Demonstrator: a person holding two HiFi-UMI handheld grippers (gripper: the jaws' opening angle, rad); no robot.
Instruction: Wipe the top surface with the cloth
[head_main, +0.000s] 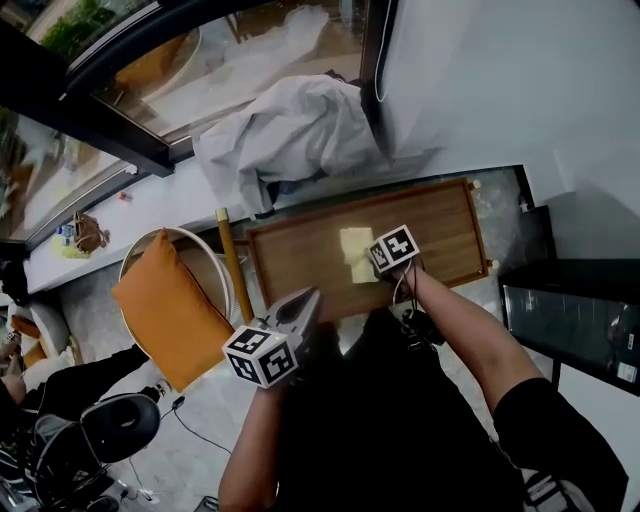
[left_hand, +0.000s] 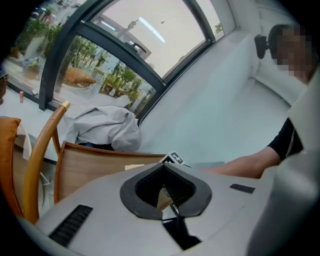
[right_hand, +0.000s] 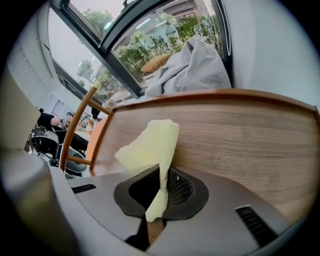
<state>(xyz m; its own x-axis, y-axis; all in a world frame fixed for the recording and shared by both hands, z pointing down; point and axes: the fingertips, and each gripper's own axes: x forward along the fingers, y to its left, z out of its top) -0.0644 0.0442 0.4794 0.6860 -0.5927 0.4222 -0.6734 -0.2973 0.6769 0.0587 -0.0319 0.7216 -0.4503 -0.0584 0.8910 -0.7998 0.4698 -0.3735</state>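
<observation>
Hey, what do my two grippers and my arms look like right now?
Both the left gripper and the right gripper have grey bodies with a black diamond-shaped pad around the jaws. Each carries a white marker cube printed with black squares. Thin cables hang by the right one. You wear a black short sleeve.

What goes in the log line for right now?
right gripper: shut on cloth | cloth: lying on wooden tabletop | left gripper: shut, holding nothing
</observation>
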